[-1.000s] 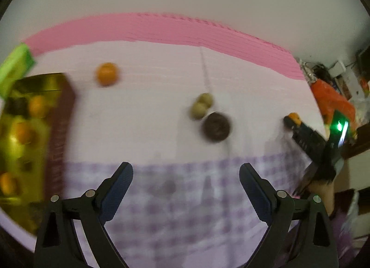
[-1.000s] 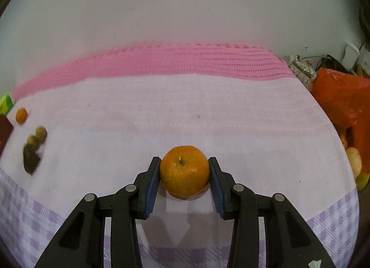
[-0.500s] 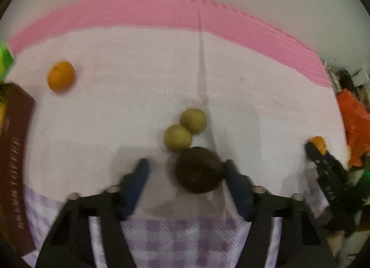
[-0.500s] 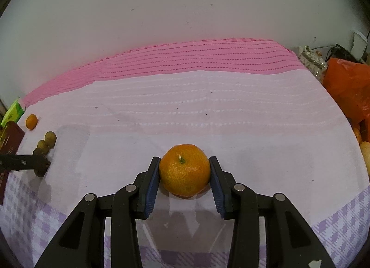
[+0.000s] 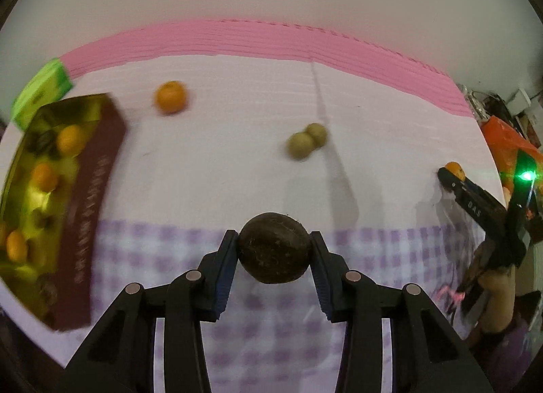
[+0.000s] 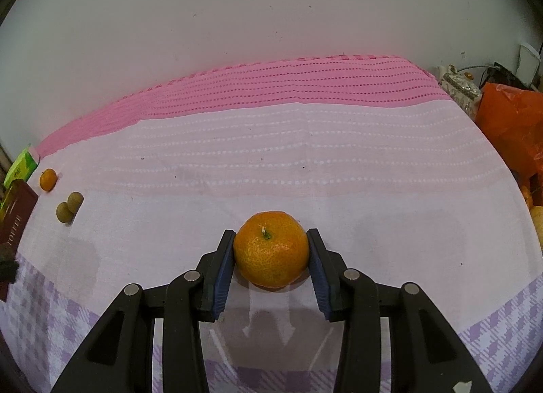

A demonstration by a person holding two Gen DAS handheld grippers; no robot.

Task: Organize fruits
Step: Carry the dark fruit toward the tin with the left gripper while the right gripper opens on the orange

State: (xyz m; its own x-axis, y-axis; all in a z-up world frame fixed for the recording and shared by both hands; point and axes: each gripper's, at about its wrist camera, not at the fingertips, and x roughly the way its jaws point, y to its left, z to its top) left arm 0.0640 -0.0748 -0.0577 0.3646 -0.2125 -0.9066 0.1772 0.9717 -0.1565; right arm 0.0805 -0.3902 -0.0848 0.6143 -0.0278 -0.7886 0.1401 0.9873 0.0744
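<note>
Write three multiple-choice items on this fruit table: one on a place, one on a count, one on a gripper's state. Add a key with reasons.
1. Where does the brown box sit in the left wrist view?
A. at the left edge of the cloth
B. at the far pink band
C. under the right gripper

2. How many small greenish round fruits lie together on the cloth?
A. one
B. two
C. four

3. What is the left gripper doing?
A. standing open over bare cloth
B. shut on an orange
C. shut on the dark brown fruit

Key:
1 A, the box with fruit inside fills the left side of that view.
2 B, a touching pair shows in both views.
3 C, both blue pads press on the dark fruit's sides; the tangerine is in the right gripper.
</note>
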